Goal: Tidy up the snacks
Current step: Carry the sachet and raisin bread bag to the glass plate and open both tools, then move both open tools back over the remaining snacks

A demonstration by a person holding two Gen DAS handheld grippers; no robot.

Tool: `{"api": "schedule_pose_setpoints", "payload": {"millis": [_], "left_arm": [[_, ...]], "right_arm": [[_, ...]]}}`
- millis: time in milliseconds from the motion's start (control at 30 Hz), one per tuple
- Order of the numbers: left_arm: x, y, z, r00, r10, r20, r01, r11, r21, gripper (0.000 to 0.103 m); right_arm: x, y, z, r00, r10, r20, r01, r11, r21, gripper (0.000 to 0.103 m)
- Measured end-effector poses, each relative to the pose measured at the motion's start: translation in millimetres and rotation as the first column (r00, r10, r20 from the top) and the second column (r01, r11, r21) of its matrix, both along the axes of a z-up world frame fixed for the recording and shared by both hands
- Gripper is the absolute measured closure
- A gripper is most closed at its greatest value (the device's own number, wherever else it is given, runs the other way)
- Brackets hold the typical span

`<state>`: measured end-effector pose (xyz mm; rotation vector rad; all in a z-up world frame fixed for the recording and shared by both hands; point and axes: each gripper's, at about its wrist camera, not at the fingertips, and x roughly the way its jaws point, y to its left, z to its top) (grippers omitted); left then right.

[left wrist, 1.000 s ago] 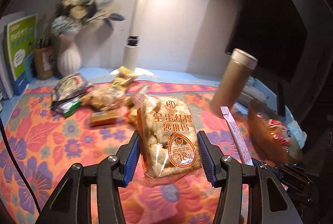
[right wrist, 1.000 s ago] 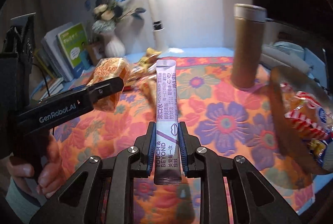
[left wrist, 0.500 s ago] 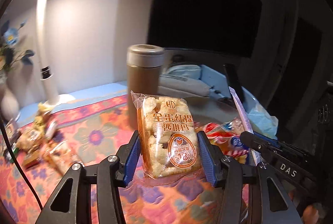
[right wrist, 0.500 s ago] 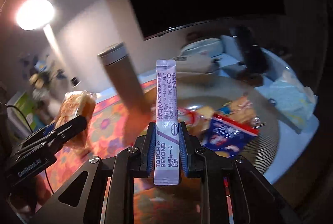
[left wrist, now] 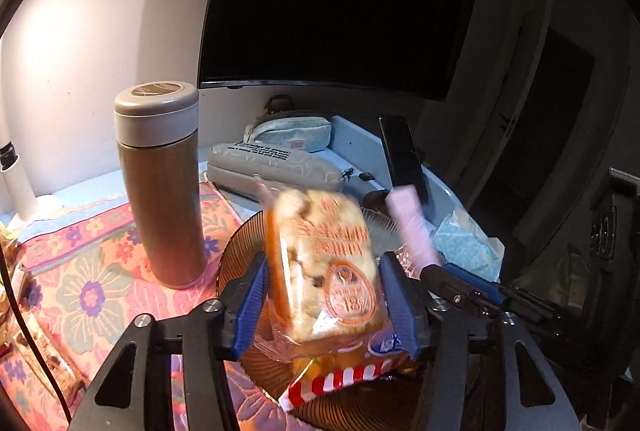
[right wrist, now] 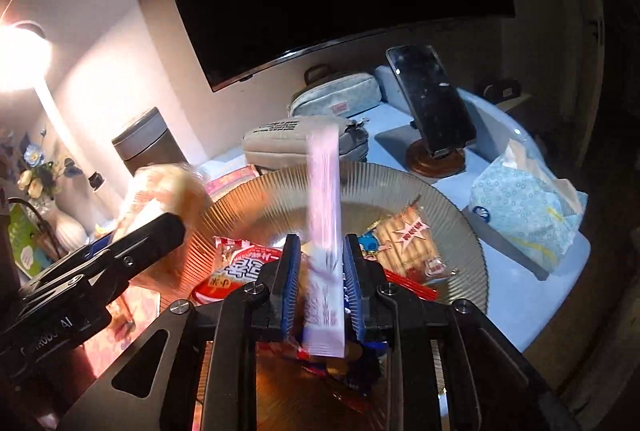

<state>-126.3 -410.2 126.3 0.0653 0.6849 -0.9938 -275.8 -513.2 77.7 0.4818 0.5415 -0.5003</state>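
My left gripper (left wrist: 325, 271) hovers over a ribbed amber glass plate (left wrist: 236, 263). Its jaws are opening, and the orange puffed-rice snack packet (left wrist: 320, 251) between the blue pads is blurred and slipping free. My right gripper (right wrist: 322, 247) is over the same plate (right wrist: 460, 215), jaws also opening, with small gaps either side of a blurred lilac stick sachet (right wrist: 324, 215) that the pads no longer press. A red-and-white packet (right wrist: 236, 267) and a starred biscuit packet (right wrist: 408, 239) lie on the plate. Each gripper appears at the edge of the other's view.
A tall brown flask (left wrist: 160, 191) stands on the floral cloth (left wrist: 88, 291) left of the plate. Behind it are two pencil cases (left wrist: 276, 167), a phone on a stand (right wrist: 432, 99) and a dark monitor (left wrist: 340, 11). A blue tissue pack (right wrist: 528, 215) sits right.
Both grippers swung right, from above the floral cloth to over the plate. Their jaws have parted, and the snack packet and the stick sachet, held still before, are now blurred and loose.
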Motion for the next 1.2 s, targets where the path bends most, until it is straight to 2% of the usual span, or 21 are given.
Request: {"api": "schedule_pose_setpoints", "payload": {"millis": [33, 67, 400, 633, 800, 967, 1133, 1200], "left_arm": [[3, 0, 0, 1.000, 0.003, -0.007, -0.003, 1.000, -0.003, 0.030], [5, 2, -1, 1.000, 0.007, -0.011, -0.007, 1.000, -0.011, 0.028], [19, 55, -4, 0.996, 0.051, -0.070, -0.054, 0.998, -0.034, 0.028], [19, 116, 8, 0.994, 0.101, -0.036, -0.102, 0.994, -0.045, 0.028], [22, 169, 23, 0.986, 0.169, -0.006, -0.169, 0.983, -0.068, 0.028], [32, 239, 35, 0.958, 0.287, 0.025, -0.283, 0.955, -0.092, 0.028], [52, 314, 35, 0.902, 0.431, 0.001, -0.429, 0.898, -0.101, 0.027], [62, 343, 28, 0.868, 0.496, -0.012, -0.495, 0.864, -0.094, 0.027]], "right_arm": [[0, -2, -1, 1.000, -0.003, -0.002, 0.003, 1.000, 0.008, 0.071], [-1, -3, -2, 1.000, -0.009, -0.004, 0.009, 1.000, 0.012, 0.071], [-1, 13, -1, 1.000, 0.007, -0.004, -0.007, 1.000, 0.026, 0.071], [10, 53, 13, 0.997, 0.078, 0.007, -0.078, 0.997, -0.012, 0.071], [27, 92, 18, 0.988, 0.155, 0.004, -0.155, 0.987, -0.032, 0.071], [52, 136, 18, 0.969, 0.246, -0.010, -0.246, 0.968, -0.047, 0.071], [85, 179, 7, 0.940, 0.338, -0.043, -0.339, 0.940, -0.032, 0.070], [99, 197, 0, 0.925, 0.374, -0.059, -0.376, 0.926, -0.024, 0.068]]}}
